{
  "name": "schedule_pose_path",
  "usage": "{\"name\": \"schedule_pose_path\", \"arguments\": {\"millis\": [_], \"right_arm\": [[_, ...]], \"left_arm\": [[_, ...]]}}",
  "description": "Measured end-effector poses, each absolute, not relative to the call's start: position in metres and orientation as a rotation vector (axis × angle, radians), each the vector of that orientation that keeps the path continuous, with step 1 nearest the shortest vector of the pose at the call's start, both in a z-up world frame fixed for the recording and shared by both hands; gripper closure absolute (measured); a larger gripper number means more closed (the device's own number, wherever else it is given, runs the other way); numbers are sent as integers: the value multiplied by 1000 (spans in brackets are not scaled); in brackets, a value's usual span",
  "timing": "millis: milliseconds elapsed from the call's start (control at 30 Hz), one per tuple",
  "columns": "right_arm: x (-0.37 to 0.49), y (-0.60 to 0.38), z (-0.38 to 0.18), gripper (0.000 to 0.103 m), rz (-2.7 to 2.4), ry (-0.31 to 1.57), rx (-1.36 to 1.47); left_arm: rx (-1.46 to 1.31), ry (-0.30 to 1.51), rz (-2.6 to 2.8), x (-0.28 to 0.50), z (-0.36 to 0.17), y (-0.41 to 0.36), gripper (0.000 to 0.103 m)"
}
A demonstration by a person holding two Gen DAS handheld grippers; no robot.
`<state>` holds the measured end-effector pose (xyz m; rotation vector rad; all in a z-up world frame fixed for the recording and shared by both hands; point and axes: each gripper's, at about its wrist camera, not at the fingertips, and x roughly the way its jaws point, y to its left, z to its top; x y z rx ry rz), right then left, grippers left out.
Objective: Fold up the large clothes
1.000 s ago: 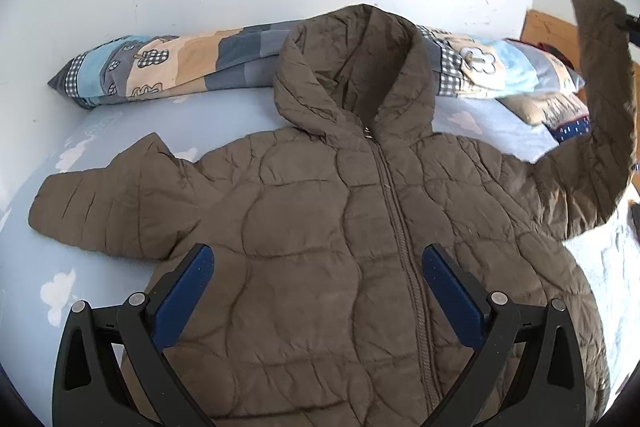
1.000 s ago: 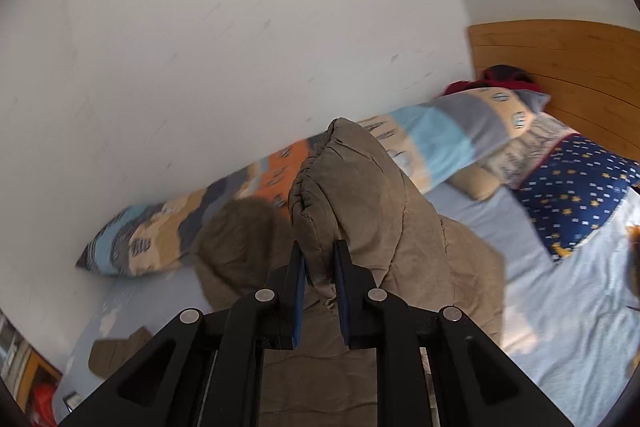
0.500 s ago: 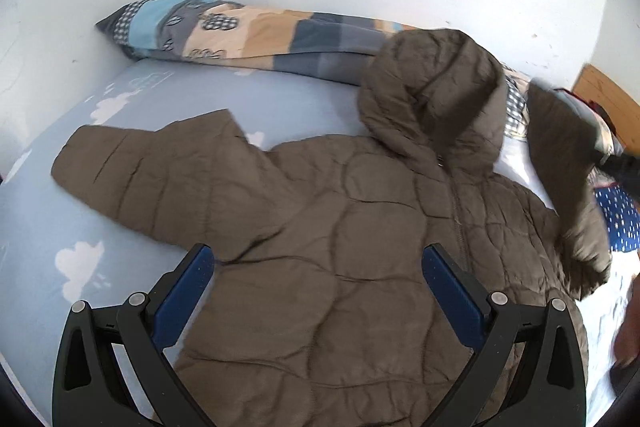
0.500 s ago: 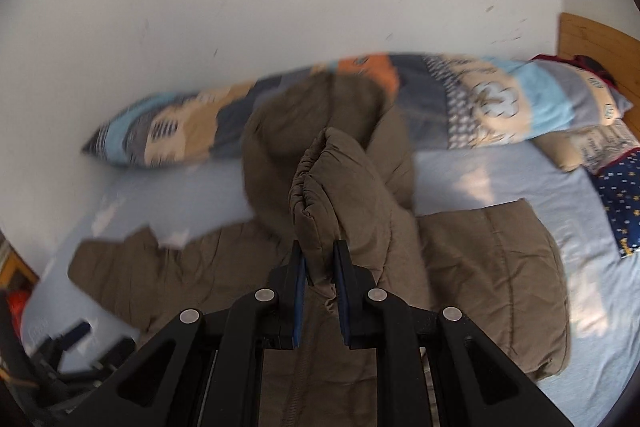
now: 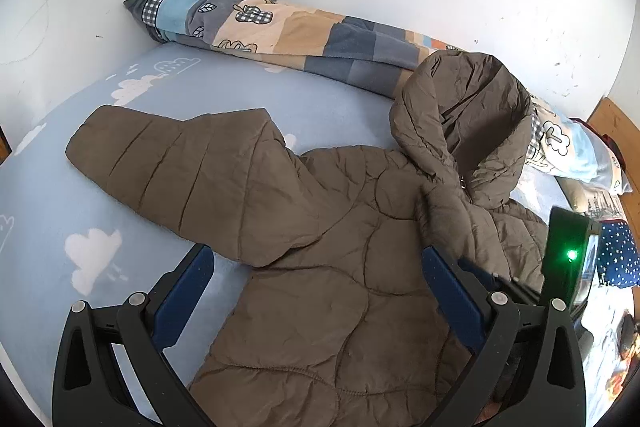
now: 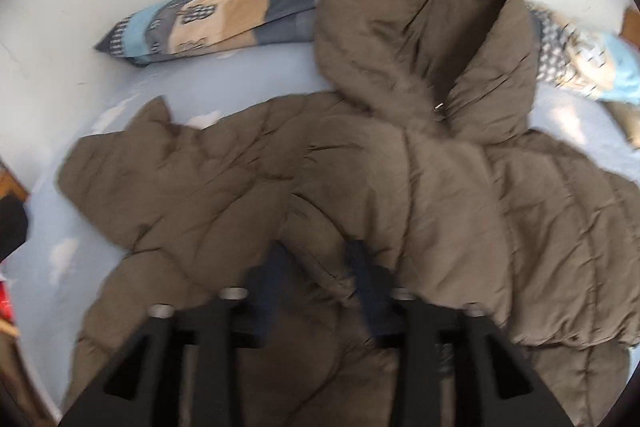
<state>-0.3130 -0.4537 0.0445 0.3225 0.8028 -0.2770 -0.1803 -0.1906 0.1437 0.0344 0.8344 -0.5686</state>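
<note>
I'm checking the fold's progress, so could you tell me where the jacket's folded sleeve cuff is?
In the right wrist view, the cuff lies on the jacket's chest, between the right gripper's opening jaws, below the hood.

Black gripper, blue-padded jaws

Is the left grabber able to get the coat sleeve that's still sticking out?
Probably yes. The left gripper is open and empty, and the flat sleeve lies just ahead of it on the bed sheet, with nothing on top of it.
</note>
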Motion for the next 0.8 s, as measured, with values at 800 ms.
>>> {"name": "schedule_pose_path", "arguments": {"millis": [800], "right_arm": [[-501,-666,57,78,-803,648,710]], "left_arm": [[177,780,-755,-198,116,-311,0]]}}
